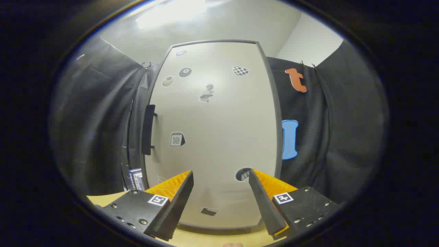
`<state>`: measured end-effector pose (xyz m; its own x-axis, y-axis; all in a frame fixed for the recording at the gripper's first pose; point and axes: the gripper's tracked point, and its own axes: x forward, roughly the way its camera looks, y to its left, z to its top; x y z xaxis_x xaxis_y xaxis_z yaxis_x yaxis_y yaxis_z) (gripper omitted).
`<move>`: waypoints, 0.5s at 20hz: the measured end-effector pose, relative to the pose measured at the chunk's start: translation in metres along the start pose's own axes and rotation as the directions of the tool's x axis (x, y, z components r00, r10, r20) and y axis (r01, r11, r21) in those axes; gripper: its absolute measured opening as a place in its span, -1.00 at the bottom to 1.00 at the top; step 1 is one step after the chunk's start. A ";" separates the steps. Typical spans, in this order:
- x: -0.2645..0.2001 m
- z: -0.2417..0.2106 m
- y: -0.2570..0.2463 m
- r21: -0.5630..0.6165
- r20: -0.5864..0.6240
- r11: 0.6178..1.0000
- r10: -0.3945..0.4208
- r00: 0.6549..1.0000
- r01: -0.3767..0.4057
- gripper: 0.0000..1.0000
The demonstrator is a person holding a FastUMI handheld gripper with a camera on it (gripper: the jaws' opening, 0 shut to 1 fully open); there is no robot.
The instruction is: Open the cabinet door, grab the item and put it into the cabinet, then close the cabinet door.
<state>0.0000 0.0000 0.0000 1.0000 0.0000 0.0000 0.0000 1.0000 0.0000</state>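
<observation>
Nearby, fingers spread wide on nothing, aimed at shut door.

Closest, gripper [221,178] held open and empty, fingertips apart over tabletop [103,199], facing lower part of door [212,137]. Just left of left finger, small box [135,179], likely the item, stood on table against cabinet's left edge, untouched. Beyond fingers, door lay flush and closed, dotted with stickers. Handle [148,129], a dark vertical bar, sat on door's left edge, above and left of fingertips, well clear of them. Judged step in hand: opening door. Best done by rising and shifting left, straddling bar with both fingers, closing firmly near its middle, then pulling along hinge arc rather than straight back, keeping clear of box.
</observation>
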 end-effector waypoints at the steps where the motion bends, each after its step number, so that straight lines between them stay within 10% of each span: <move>1: 0.003 0.005 0.011 -0.018 -0.016 1.000 0.004 1.000 -0.004 0.92; 10: 0.024 0.042 0.095 0.026 -0.069 0.999 0.042 0.997 -0.040 0.92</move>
<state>0.0243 0.0946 0.0420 0.9967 0.0417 -0.0695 -0.0400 0.9989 0.0257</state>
